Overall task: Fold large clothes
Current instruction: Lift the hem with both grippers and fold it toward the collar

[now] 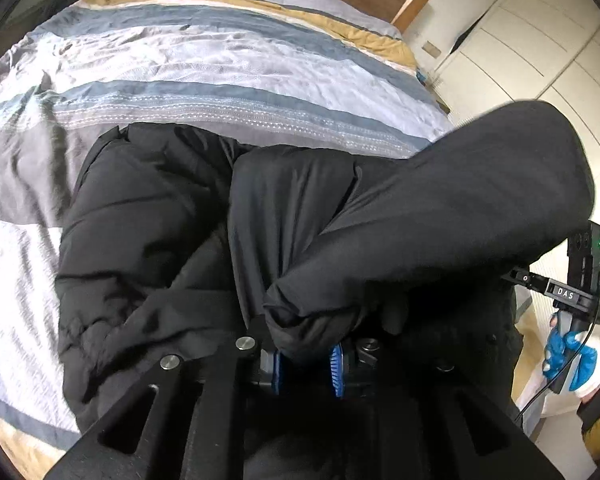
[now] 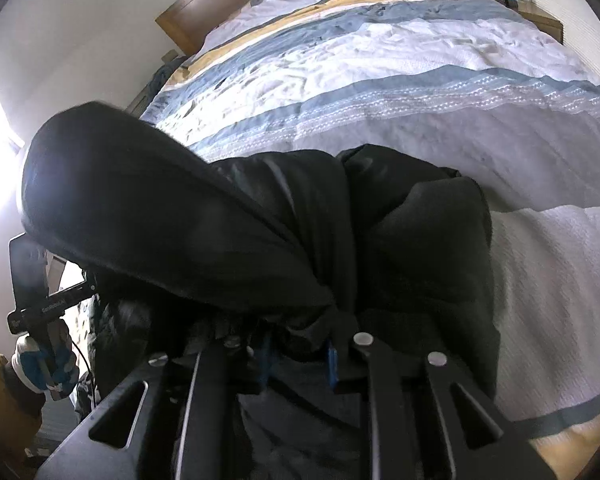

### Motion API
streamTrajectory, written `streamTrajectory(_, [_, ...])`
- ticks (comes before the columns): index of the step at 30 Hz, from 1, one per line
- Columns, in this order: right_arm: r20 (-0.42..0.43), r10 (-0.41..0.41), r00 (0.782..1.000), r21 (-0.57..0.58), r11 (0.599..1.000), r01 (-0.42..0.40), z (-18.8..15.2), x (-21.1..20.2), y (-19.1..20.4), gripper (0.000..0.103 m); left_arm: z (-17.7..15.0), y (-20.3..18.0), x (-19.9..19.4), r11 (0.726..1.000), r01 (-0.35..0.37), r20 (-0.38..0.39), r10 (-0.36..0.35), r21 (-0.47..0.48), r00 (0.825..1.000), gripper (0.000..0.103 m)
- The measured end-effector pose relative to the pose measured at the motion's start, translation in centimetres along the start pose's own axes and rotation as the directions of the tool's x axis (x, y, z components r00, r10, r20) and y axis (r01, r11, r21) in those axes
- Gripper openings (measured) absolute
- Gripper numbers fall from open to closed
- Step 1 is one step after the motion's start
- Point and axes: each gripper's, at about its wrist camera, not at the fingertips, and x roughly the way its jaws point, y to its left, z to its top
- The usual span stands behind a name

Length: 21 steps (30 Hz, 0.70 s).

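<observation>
A: Black padded jacket (image 1: 148,240), lying bunched on the striped duvet (image 1: 220,68) of the bed. We see one part of it lifted into a taut ridge between our two tools.

B: Left hand-held gripper (image 1: 308,372): we note a fold of the jacket caught between its blue pads (image 1: 337,372), so it is grasping the garment. The jaws stand only slightly apart, filled by cloth.

A: Right hand-held gripper (image 2: 296,364): likewise clenched on a gathered fold of the jacket (image 2: 420,240), which drapes over its fingertips. We find the pads (image 2: 332,364) partly hidden in shadow.

B: Gloved hand (image 1: 568,356), blue and white, holding the handle of the right tool, seen at the lower right of the left wrist view.

A: Wooden headboard (image 2: 204,12) at the far end of the bed; white cupboard doors (image 1: 540,40) beside it.
</observation>
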Motion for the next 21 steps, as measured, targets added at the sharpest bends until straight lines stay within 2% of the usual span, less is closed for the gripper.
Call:
streamTrajectory(9, [-0.041,-0.019,0.999,-0.038,0.999,0.017,0.0,-0.3,-0.2,0.024,-1.5,0.1,-0.7,0.999,-0.031,-0.01,0.031,0.019,0.999,0.021])
streamTrajectory(13, [-0.062,-0.02,0.998,-0.038,0.999,0.018,-1.3,-0.9,-0.5,0.024,-3.0,0.8,-1.3,0.999,-0.038,-0.041,0.038,0.001,0.998,0.032])
streamTrajectory(17, [-0.09,-0.042,0.995,-0.018,0.999,0.041,-3.1,-2.5,-1.4,0.024,-4.5,1.5,-3.1,0.998,-0.047,-0.057,0.045,-0.035,0.997,0.035])
streamTrajectory(19, [-0.089,-0.065,0.994,-0.016,0.998,0.064,-3.8,-3.9,-1.9,0.024,-4.7,1.9,-4.9,0.996,-0.057,-0.04,0.054,-0.075,0.998,0.046])
streamTrajectory(21, [-0.073,-0.089,0.993,-0.023,0.996,0.088,-3.8,-5.6,-2.0,0.024,-4.6,1.8,-6.2,0.994,-0.056,-0.015,0.055,-0.092,0.998,0.052])
